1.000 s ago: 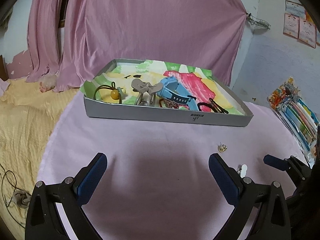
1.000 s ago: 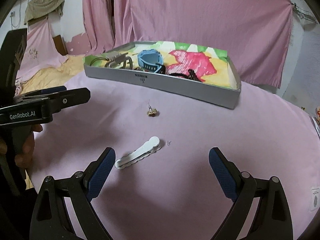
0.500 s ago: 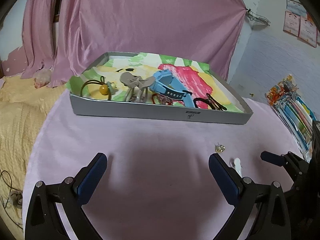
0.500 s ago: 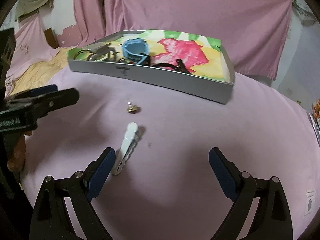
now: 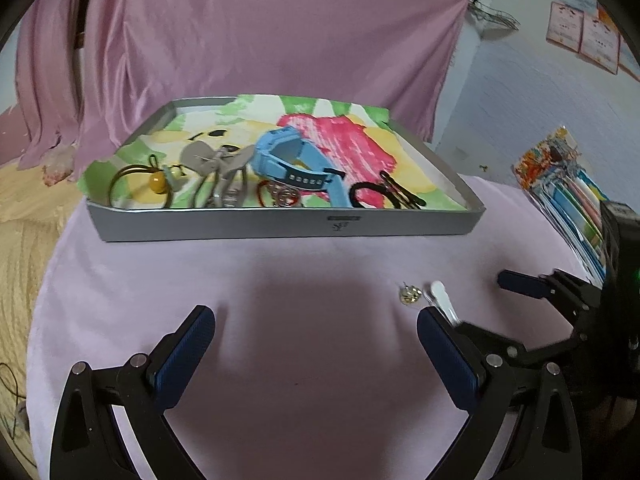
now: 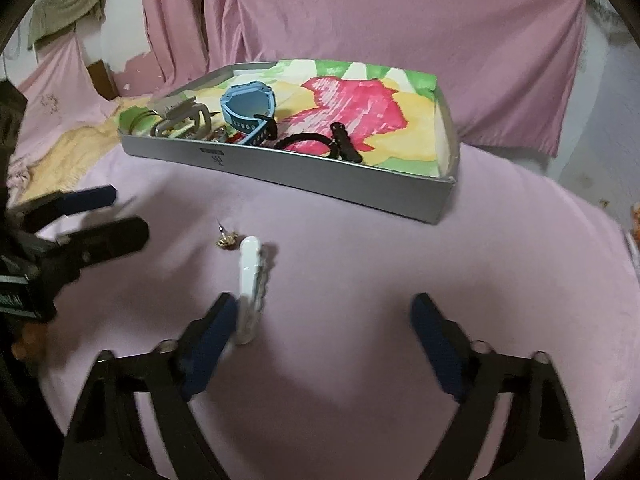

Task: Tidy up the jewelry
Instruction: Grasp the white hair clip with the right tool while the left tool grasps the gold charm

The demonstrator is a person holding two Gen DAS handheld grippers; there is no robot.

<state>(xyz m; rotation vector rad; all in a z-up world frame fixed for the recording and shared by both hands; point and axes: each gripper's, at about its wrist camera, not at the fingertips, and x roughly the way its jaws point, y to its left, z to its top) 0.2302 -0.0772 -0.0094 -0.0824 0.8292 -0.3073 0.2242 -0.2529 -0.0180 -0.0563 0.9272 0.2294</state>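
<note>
your right gripper [image 6: 320, 320] gapes wide, its left finger touching the white hair clip [image 6: 250, 280]; your left gripper [image 5: 316, 340] is wide open, empty.

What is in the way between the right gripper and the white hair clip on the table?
Nothing visible. The right gripper has its jaws wide open, and the white hair clip lies on the pink cloth right by its left finger. The small gold earring sits just past the clip's far end, towards the tray, so it blocks nothing.
</note>
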